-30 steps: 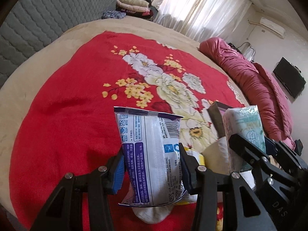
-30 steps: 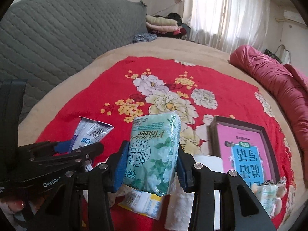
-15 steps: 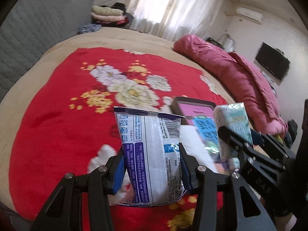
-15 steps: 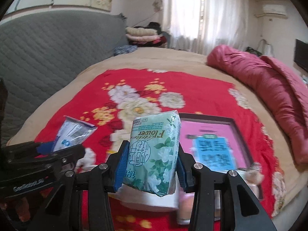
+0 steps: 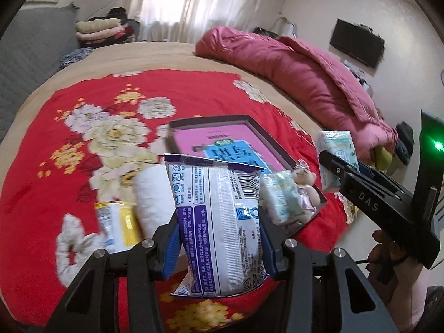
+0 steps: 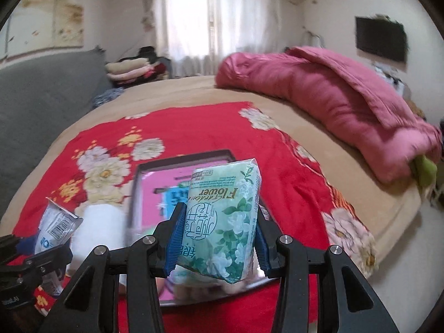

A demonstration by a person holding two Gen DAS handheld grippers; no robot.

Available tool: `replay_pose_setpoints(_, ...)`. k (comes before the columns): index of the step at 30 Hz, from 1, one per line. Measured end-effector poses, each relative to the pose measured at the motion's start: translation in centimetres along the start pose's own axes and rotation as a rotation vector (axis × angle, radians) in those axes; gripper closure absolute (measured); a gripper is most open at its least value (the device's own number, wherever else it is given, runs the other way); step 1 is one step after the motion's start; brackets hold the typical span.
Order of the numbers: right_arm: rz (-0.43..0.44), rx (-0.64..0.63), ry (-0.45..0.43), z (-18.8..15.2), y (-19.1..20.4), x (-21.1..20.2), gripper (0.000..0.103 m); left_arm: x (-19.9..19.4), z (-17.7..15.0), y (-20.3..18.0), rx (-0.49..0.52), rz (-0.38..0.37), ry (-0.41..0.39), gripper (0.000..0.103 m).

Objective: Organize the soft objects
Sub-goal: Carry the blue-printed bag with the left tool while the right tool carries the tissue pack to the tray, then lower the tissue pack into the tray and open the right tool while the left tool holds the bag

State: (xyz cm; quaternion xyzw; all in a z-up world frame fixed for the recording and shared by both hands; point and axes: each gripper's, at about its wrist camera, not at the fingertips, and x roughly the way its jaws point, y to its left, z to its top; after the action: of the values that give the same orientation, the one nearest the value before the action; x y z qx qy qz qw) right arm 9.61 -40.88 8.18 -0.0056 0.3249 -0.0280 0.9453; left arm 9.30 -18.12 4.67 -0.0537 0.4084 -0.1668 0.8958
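I've swung both claws over: tray (image 6: 133,191) now ahead; left gripper (image 5: 219,238) clamps white pack (image 5: 222,222), right gripper (image 6: 217,236) green tissue pack (image 6: 222,216). Drop-off nears.

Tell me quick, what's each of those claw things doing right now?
Left gripper: fingers closed on the white and purple packet.
Right gripper: fingers closed on the green floral tissue pack.
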Motion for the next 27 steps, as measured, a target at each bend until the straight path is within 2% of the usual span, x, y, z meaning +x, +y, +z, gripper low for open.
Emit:
replay_pose_setpoints(4,-0.003,0.041,0.015,-0.8,-2.2,0.6,0.057,2.1,0.3,-2.5,0.035,-0.015,0.040,0.055)
replay_pose_setpoints(10,0.009,0.060,0.023,-1.5,-2.9,1.9,0.057,6.0,0.2,-5.2,0.097,0.003,0.107,0.055)
replay_pose_setpoints(18,0.032,0.072,0.051,-2.1,-3.6,4.0,0.057,9.5,0.4,-6.1,0.108,0.054,0.174,0.055)
replay_pose_setpoints(27,0.054,0.043,0.071,-2.3,-3.2,5.3,0.056,10.9,0.2,-6.6,0.109,0.050,0.201,0.055)
